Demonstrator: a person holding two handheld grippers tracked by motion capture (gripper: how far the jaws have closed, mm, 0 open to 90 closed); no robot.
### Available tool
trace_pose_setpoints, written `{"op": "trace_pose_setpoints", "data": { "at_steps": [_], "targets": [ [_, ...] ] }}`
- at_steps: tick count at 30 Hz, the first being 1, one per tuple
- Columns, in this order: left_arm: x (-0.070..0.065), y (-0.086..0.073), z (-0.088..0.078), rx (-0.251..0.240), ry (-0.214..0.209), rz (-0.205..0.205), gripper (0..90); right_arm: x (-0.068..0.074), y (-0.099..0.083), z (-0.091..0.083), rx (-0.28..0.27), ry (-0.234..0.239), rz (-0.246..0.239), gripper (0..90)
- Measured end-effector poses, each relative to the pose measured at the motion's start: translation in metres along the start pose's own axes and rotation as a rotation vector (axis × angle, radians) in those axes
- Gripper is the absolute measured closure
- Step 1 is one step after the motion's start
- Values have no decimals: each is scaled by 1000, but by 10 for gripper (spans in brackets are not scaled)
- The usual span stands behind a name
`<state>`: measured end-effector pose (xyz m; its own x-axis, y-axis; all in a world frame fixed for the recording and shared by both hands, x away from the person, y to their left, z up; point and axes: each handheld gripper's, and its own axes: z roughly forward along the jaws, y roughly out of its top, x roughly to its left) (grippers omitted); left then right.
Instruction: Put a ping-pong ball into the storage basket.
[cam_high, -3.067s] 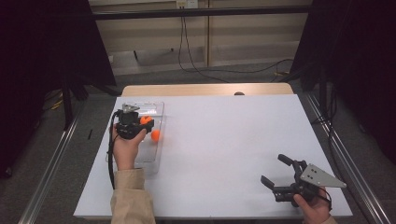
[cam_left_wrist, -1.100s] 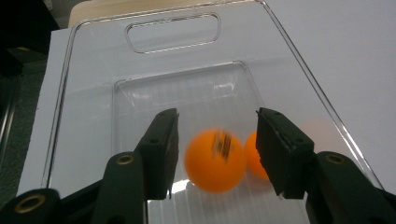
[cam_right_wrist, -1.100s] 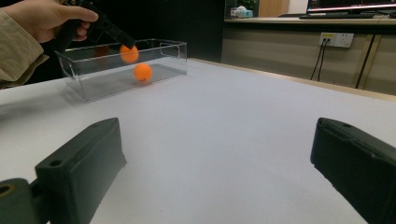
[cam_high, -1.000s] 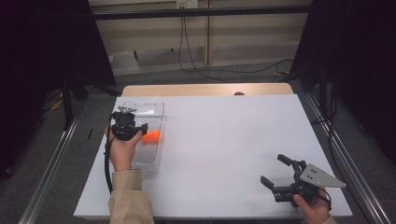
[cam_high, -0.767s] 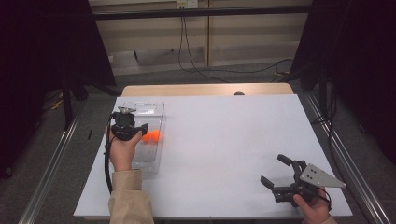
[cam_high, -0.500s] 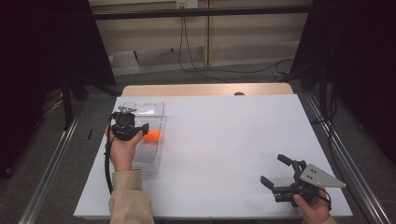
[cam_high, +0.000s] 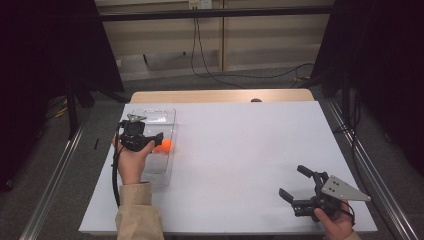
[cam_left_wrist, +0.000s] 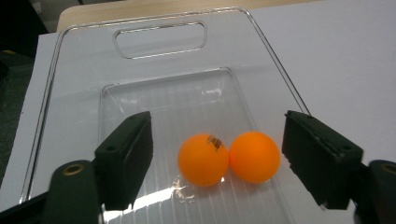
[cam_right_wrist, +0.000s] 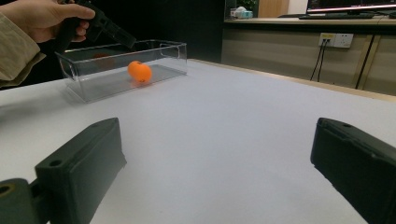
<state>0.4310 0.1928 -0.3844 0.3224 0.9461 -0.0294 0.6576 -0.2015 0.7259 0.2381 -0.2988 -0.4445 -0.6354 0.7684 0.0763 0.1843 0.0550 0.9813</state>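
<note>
So the left gripper (cam_left_wrist: 215, 154) hangs over the clear plastic bin (cam_left_wrist: 154, 42), jaws just opened wide, with two orange balls (cam_left_wrist: 229, 157) sitting loose on the bin floor between them, touching each other. The right gripper (cam_high: 296, 186) rests well away from the bin, jaws wide and holding nothing.

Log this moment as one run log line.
left gripper: jaws just opening, over clear bin | two orange balls: touching, on bin floor, unpressed | right gripper: open, empty
</note>
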Motion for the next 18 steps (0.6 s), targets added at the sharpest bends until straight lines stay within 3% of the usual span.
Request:
{"op": "trace_pose_setpoints", "data": {
  "at_steps": [10, 18],
  "targets": [
    [-1, -3, -6, -50, -56, -25, 152, 1, 1, 1, -3, 2, 1, 20],
    [-7, -3, -14, -87, -90, -14, 100, 0, 1, 0, -7, -3, 6, 20]
  ]
}}
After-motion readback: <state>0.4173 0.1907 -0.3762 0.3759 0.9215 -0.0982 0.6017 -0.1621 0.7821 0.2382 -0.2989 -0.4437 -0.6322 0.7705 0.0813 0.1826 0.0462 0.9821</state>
